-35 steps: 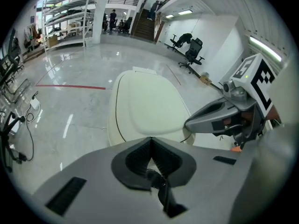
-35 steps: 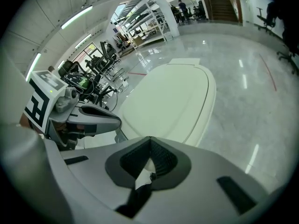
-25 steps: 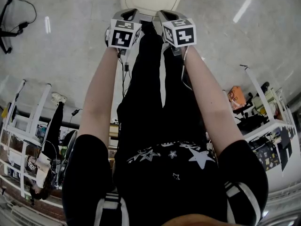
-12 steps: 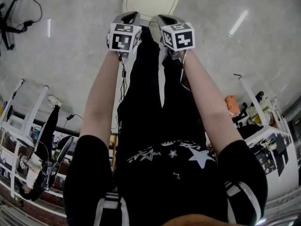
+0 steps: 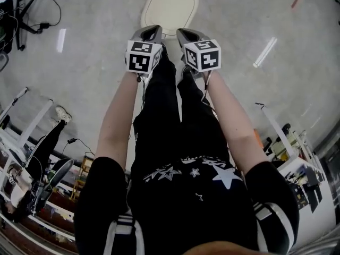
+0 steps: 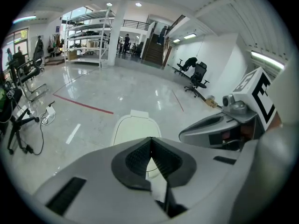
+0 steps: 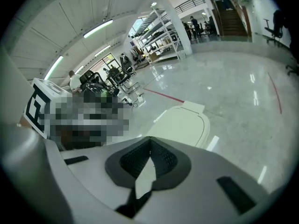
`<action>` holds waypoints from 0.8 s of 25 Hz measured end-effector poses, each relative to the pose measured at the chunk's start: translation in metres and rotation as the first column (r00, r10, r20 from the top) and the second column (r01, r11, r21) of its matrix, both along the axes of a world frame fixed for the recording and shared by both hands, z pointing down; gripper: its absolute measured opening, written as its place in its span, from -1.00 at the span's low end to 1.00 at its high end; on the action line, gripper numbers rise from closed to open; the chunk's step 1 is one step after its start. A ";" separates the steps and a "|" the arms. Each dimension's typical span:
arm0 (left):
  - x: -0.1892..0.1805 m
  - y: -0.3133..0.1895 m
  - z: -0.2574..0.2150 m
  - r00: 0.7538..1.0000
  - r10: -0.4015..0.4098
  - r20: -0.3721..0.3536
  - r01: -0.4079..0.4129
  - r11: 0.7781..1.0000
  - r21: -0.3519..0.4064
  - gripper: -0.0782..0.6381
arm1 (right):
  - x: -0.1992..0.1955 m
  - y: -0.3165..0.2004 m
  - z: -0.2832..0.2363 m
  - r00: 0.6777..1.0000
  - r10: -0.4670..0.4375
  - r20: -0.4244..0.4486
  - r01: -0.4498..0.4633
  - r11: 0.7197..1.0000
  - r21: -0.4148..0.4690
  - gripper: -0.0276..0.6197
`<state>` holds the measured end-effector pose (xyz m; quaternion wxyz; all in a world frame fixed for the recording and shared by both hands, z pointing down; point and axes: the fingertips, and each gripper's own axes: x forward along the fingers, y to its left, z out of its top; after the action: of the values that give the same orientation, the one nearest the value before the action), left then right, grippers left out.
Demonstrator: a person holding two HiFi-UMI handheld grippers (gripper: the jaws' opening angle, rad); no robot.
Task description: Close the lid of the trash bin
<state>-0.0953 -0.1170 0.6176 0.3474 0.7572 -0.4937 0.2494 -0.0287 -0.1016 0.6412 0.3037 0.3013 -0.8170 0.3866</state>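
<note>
No words, brands, numbers or signs could be read. Black-and-white square patterns (codes, not letters) were shown on the left cube [image 5: 141,56] and the right cube [image 5: 202,54], both just below the trash bin lid [image 5: 169,7], on which no label was made out.

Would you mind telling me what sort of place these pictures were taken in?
Probably a large open workshop or lab hall: a wide polished grey floor, tall metal shelving racks at the far side, office chairs by the wall, and a staircase leading to an upper level.
</note>
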 end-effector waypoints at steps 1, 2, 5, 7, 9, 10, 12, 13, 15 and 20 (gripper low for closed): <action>0.001 0.001 -0.011 1.000 -0.018 -0.006 0.018 1.000 0.016 -0.75 | 0.001 0.000 -0.010 1.000 -0.002 0.014 0.002 1.000 0.017 -0.90; 0.002 0.002 -0.022 0.999 -0.036 -0.013 0.036 0.999 0.032 -0.75 | 0.001 0.000 -0.022 0.999 0.001 0.036 -0.003 0.999 0.041 -0.90; 0.009 0.006 -0.052 0.997 -0.072 -0.028 0.073 0.995 0.073 -0.75 | 0.006 -0.003 -0.059 0.991 0.026 0.129 -0.040 0.994 0.106 -0.90; 0.020 0.015 -0.068 0.996 -0.082 -0.034 0.084 0.993 0.087 -0.75 | 0.016 0.002 -0.079 0.986 0.040 0.161 -0.059 0.992 0.110 -0.90; 0.032 0.026 -0.083 0.995 -0.091 -0.042 0.095 0.991 0.099 -0.75 | 0.028 0.010 -0.096 0.985 0.047 0.167 -0.066 0.992 0.106 -0.90; 0.038 0.032 -0.090 0.994 -0.097 -0.046 0.101 0.989 0.105 -0.75 | 0.034 0.014 -0.104 0.984 0.047 0.169 -0.066 0.992 0.107 -0.90; 0.050 0.041 -0.106 0.993 -0.109 -0.053 0.115 0.986 0.119 -0.75 | 0.047 0.021 -0.122 0.983 0.041 0.178 -0.064 0.991 0.122 -0.90; 0.054 0.045 -0.114 0.992 -0.117 -0.056 0.123 0.984 0.127 -0.75 | 0.052 0.022 -0.132 0.983 0.034 0.183 -0.060 0.989 0.137 -0.90; 0.059 0.046 -0.129 0.989 -0.137 -0.056 0.145 0.978 0.153 -0.75 | 0.058 0.019 -0.152 0.981 0.004 0.196 -0.040 0.983 0.182 -0.90; 0.062 0.054 -0.168 0.978 -0.199 -0.063 0.208 0.953 0.221 -0.75 | 0.065 0.016 -0.195 0.970 -0.085 0.229 0.020 0.962 0.271 -0.90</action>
<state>-0.0338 -0.0627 0.4498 0.2926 0.7418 -0.5871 0.1393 0.0359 -0.0853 0.4467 0.1700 0.2689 -0.8999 0.2983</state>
